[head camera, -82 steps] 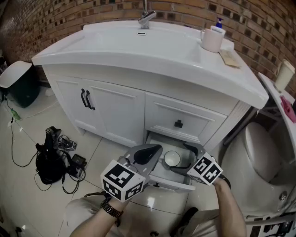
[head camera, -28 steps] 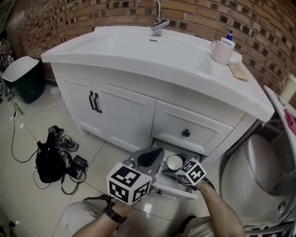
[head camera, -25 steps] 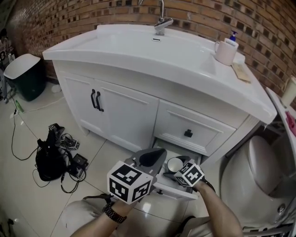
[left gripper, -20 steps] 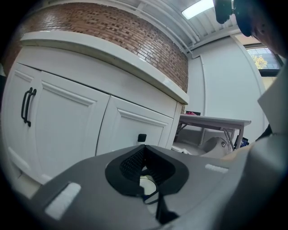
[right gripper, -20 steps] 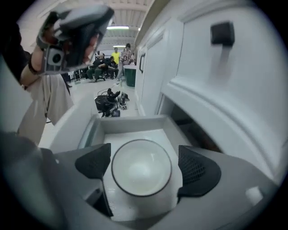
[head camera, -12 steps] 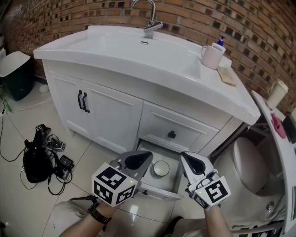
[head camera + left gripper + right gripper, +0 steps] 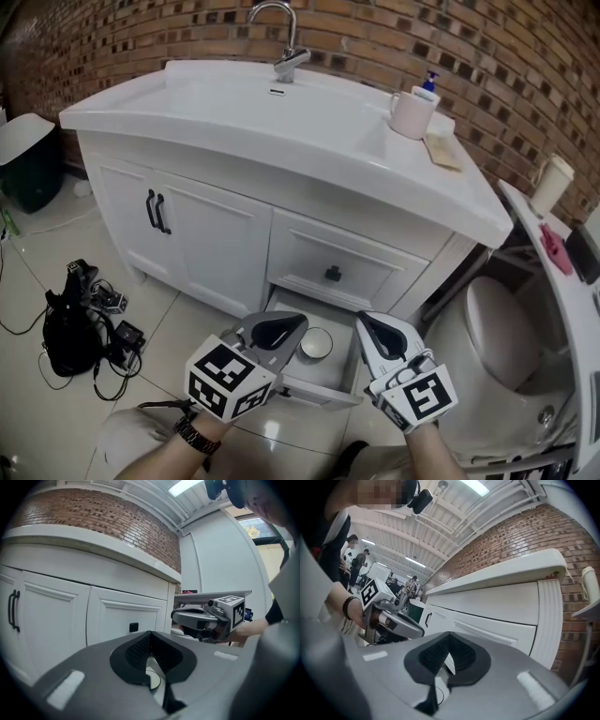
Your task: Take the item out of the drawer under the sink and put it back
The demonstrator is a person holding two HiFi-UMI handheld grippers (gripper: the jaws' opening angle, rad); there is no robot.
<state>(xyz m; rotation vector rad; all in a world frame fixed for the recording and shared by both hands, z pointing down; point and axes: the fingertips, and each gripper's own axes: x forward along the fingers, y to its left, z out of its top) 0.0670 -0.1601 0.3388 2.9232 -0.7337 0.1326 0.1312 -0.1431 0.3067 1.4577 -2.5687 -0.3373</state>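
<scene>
Far left, a black bag [image 7: 66,328] lies on the floor. Our left gripper [image 7: 292,325] hangs closed and empty at nine o'clock of the bowl [image 7: 316,343]. The bowl sits in the open drawer [image 7: 328,375] below the sink [image 7: 234,98], touched by neither gripper. At its three o'clock, our right gripper [image 7: 370,326] is closed too, with nothing between its jaws.

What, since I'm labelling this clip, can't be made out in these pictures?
- Head view: the open drawer is partly covered by the left gripper and right gripper; what else lies inside is hidden.
- Head view: the round white item is too small to identify.
- Left gripper view: only a sliver of that item shows past the shut jaws.
</scene>
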